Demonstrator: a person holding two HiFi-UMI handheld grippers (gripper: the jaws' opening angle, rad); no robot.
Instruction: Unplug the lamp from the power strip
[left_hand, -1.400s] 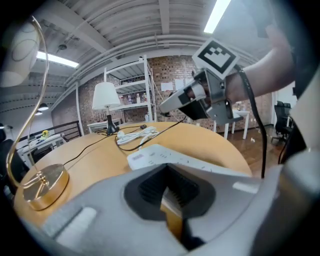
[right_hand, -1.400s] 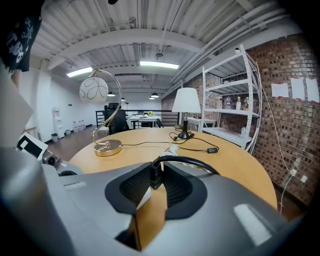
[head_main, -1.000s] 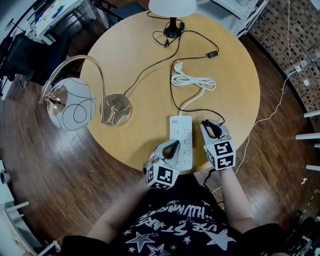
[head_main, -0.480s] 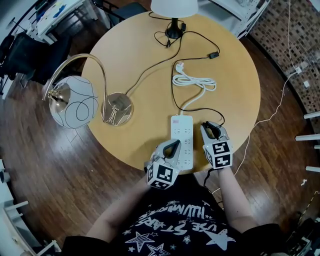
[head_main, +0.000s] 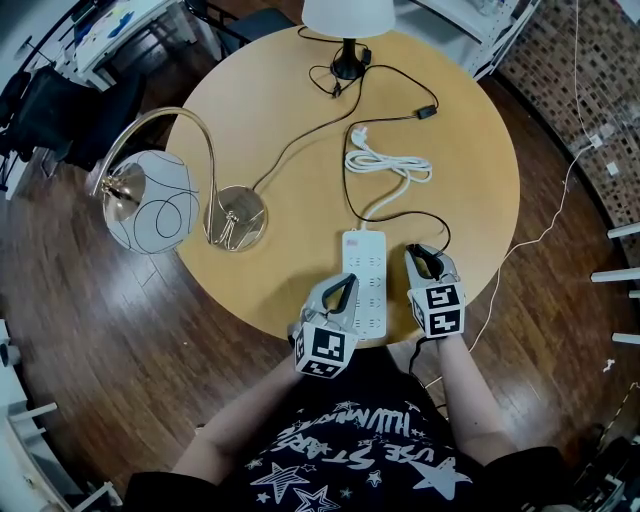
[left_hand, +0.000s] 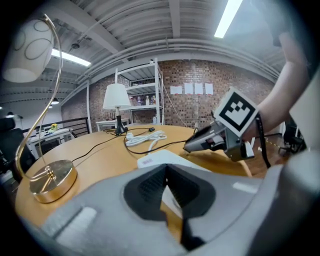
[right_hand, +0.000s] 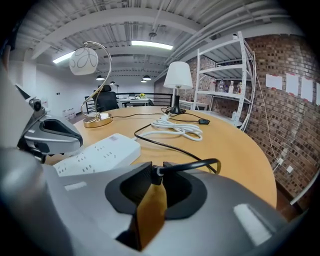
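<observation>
Two jobs: pin the long white power strip (head_main: 364, 258) to the round wooden bench (head_main: 250, 130) with your left tongs (head_main: 347, 285), tips pinched together, while your right tongs (head_main: 425, 260), closing on the black plug (right_hand: 151, 176) beside it, lift straight clear.

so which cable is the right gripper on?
The thin black cable with the inline switch, running to the white-shaded black-based table lamp; the right gripper fingers are closing on its end. Not the coiled white cable or the gold lamp's cable.
</observation>
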